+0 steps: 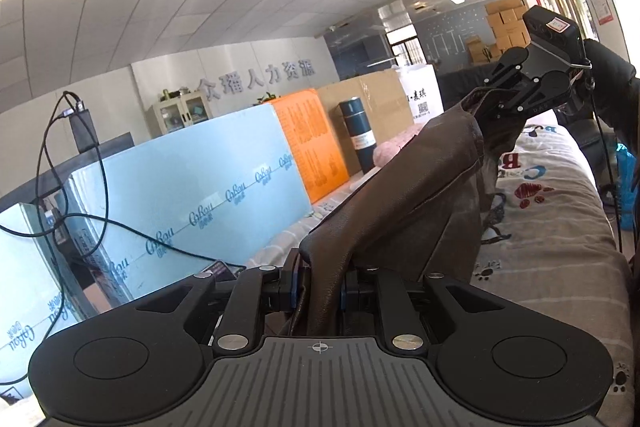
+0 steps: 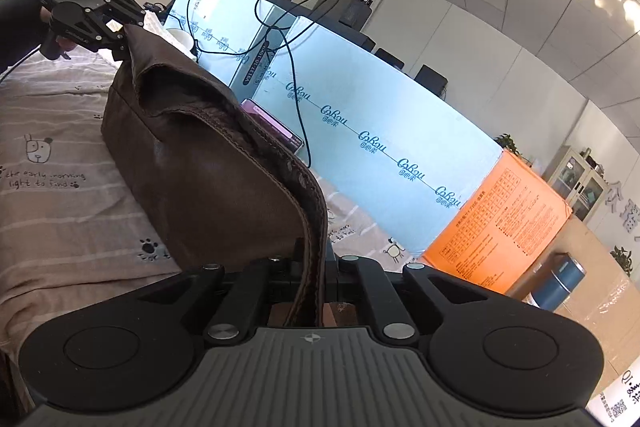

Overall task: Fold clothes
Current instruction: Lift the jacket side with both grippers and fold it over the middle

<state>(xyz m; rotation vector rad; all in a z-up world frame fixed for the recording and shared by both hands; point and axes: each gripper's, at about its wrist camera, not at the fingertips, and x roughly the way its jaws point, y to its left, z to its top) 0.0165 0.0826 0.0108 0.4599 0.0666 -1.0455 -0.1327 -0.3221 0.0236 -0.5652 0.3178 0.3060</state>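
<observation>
A brown leather-like garment [image 1: 416, 195] hangs stretched between both grippers above a bed. My left gripper [image 1: 320, 287] is shut on one edge of it, the brown fabric pinched between its fingers. At the upper right of the left wrist view, my right gripper [image 1: 492, 103] is clamped on the garment's far corner, held by a dark-sleeved hand. In the right wrist view, the right gripper [image 2: 314, 283] is shut on a stitched brown hem [image 2: 312, 227]. The garment [image 2: 200, 163] sags toward the left gripper [image 2: 120, 39] at the upper left.
The bed carries a striped sheet [image 1: 552, 211] with printed paw marks and cartoon dogs [image 2: 60, 211]. Along its far side stand light blue boxes [image 1: 192, 195], an orange box [image 1: 312, 143], a dark blue cylinder [image 1: 358, 135] and black cables [image 2: 288, 39]. A phone [image 2: 276, 131] lies beside the garment.
</observation>
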